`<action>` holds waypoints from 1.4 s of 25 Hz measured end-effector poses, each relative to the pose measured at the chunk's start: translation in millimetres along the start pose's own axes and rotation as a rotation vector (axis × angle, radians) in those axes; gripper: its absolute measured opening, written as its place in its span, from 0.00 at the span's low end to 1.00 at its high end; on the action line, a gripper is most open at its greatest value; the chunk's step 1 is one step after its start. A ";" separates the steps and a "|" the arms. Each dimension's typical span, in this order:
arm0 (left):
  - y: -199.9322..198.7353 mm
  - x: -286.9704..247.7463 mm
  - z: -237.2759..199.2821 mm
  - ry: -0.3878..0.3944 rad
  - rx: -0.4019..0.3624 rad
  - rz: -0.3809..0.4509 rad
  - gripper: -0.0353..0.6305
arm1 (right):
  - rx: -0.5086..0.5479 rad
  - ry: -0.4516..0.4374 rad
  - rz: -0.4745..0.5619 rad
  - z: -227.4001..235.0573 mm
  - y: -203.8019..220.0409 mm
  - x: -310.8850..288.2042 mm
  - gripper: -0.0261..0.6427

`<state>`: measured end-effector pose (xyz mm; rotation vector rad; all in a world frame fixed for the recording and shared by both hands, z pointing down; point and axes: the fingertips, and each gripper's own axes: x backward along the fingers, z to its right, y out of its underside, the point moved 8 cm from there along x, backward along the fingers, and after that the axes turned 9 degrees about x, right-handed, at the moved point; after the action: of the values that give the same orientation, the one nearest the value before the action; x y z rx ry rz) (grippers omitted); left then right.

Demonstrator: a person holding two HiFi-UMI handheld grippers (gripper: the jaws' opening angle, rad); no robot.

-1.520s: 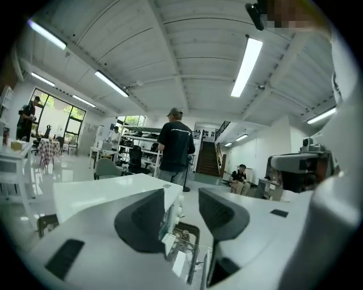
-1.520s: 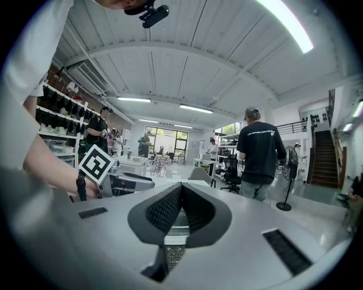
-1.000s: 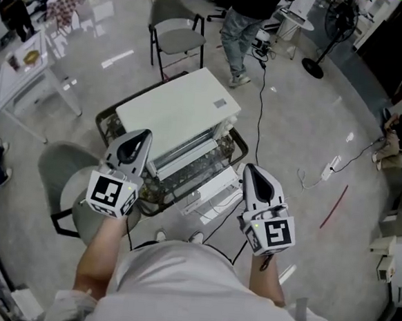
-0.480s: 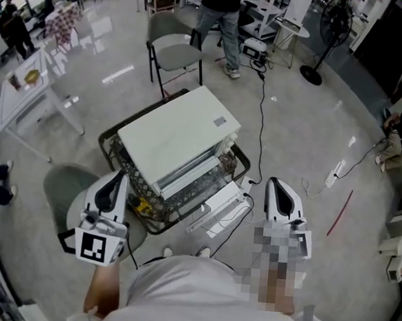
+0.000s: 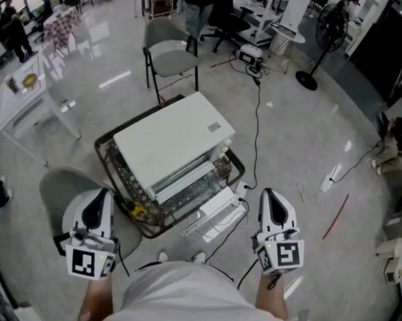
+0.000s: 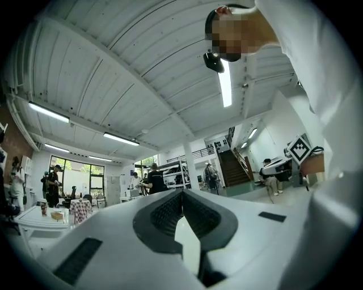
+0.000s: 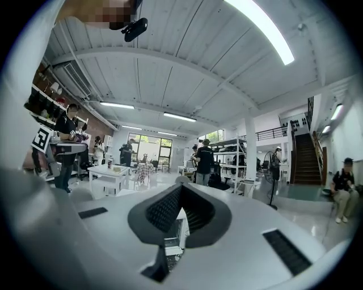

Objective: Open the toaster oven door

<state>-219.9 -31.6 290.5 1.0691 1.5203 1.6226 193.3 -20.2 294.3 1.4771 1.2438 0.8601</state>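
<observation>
Both arms are tucked close to the body. The left gripper (image 5: 99,198) and right gripper (image 5: 272,199) have fingers closed on nothing, well apart from the toaster oven (image 5: 171,140).

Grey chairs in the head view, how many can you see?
2 grey chairs: one beyond the toaster oven, one at the view's lower left. Others may be hidden farther back.

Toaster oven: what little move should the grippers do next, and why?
Probably none toward it: just hold both back. The white boxy toaster oven seems to have its white door already folded down, and the left gripper and right gripper are shut, empty and well clear of it.
</observation>
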 end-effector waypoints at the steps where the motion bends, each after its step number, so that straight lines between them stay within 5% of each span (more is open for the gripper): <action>1: -0.9 -0.1 -0.7 -0.003 -0.005 0.005 0.08 | 0.005 -0.001 0.001 -1.3 -1.6 0.5 0.07; 35: 5.2 47.8 -17.7 0.085 0.093 0.010 0.08 | 0.012 -0.020 -0.012 -87.5 -32.0 26.3 0.07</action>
<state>-256.7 2.2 301.7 1.0702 1.6625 1.6364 108.6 25.6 284.8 1.4829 1.2440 0.8298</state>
